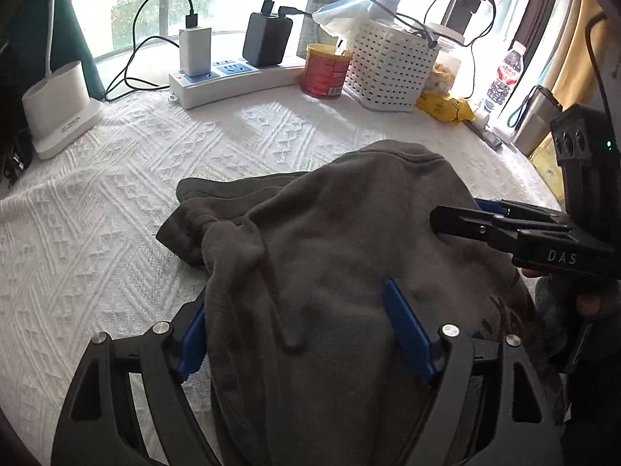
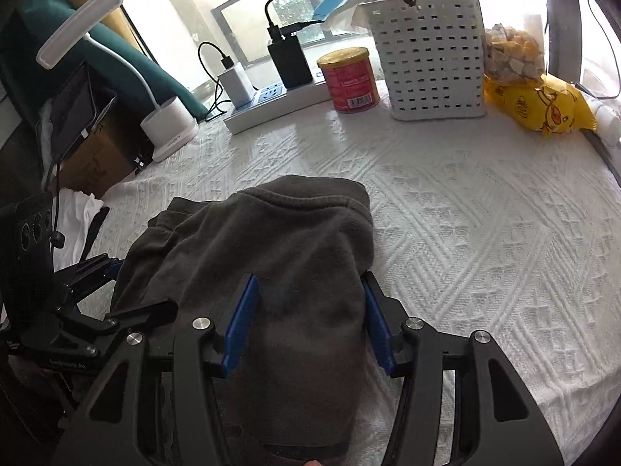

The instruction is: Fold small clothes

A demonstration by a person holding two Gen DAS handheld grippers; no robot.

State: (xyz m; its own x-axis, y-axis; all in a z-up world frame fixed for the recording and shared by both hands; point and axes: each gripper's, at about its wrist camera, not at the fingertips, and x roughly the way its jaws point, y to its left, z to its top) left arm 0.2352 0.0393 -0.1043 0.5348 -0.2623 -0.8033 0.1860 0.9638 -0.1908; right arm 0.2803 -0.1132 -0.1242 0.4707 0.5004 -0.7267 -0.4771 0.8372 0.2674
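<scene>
Both grippers, left gripper [image 1: 295,334] and right gripper [image 2: 306,322], straddle the grey garment [image 1: 349,233].

Left tool [image 1: 306,343]: black skeletal frame, blue pads, silver screws. Right tool [image 2: 308,320]: same build; "DAS" lettering on its side.

A small grey garment [image 1: 349,240] of soft fleecy cloth lies bunched on the white textured worktop [image 1: 128,178] — humped in the middle, its stitched hem curling at the far edge, a crumpled fold trailing off to one side.
</scene>
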